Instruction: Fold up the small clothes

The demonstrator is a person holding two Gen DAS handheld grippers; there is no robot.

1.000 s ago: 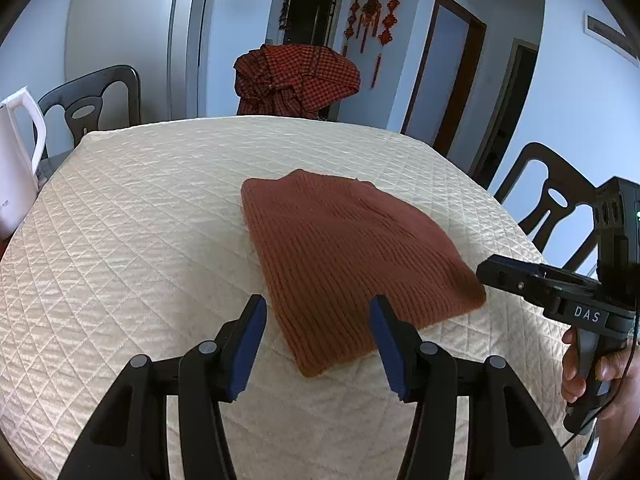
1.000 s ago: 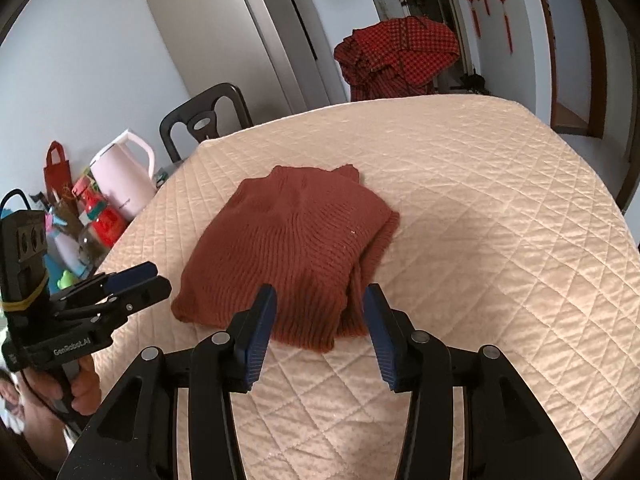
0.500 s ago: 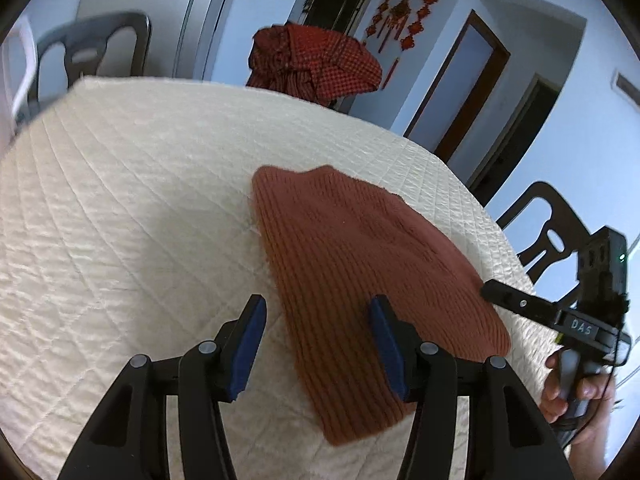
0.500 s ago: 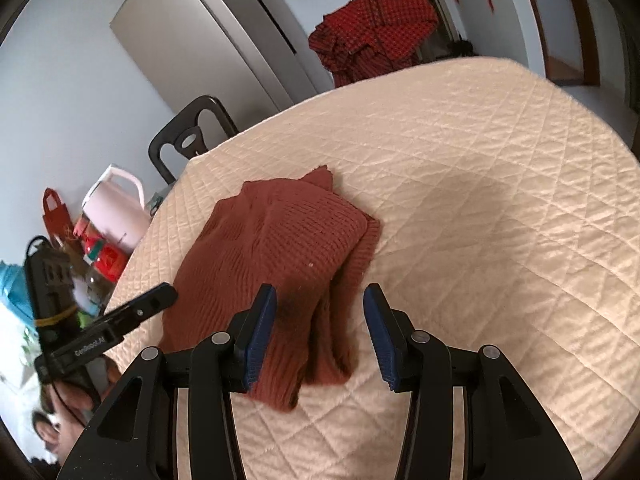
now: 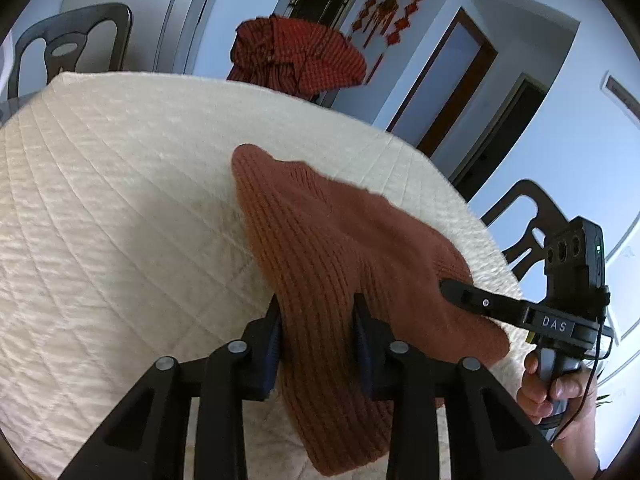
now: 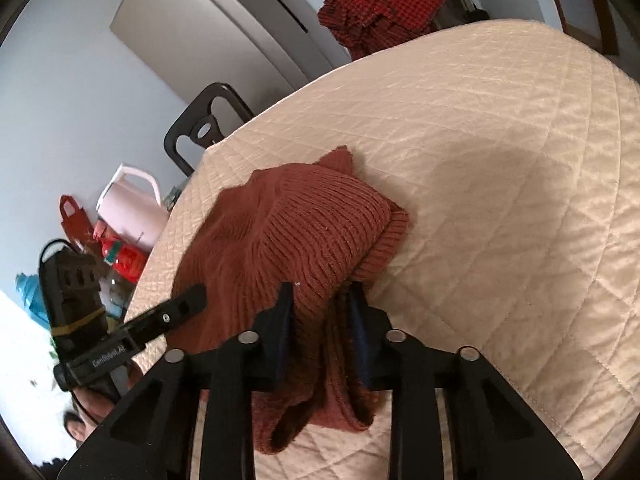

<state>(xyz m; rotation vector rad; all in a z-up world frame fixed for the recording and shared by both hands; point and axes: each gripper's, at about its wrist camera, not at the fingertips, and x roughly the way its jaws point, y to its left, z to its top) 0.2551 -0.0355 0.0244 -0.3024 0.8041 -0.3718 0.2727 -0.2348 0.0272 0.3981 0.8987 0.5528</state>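
The sweater (image 5: 340, 248) is a rust-brown ribbed knit, matt and slightly fuzzy. The table (image 5: 120, 208) wears a cream quilted cloth with a faint sheen along its stitched diamonds. The left gripper (image 5: 318, 332) is matt black plastic with small silvery metal pins; its fingers (image 5: 274, 344) carry dull blue pads.

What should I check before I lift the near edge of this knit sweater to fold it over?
1. Left claw has fabric: ok, the rust-brown knit sweater sits between its blue pads, jaws closing.
2. Right claw has fabric: ok, the sweater's near edge is bunched between its pads, jaws closing.
3. Both claws on the same edge: ok, each shows beside the other at the near hem.
4. All layers caught: cannot tell, a loose fold hangs below the right claw.
5. Landing area on the quilted tablecloth beyond the sweater: ok, bare.
6. Sweater's far end flat: not ok, it humps up.
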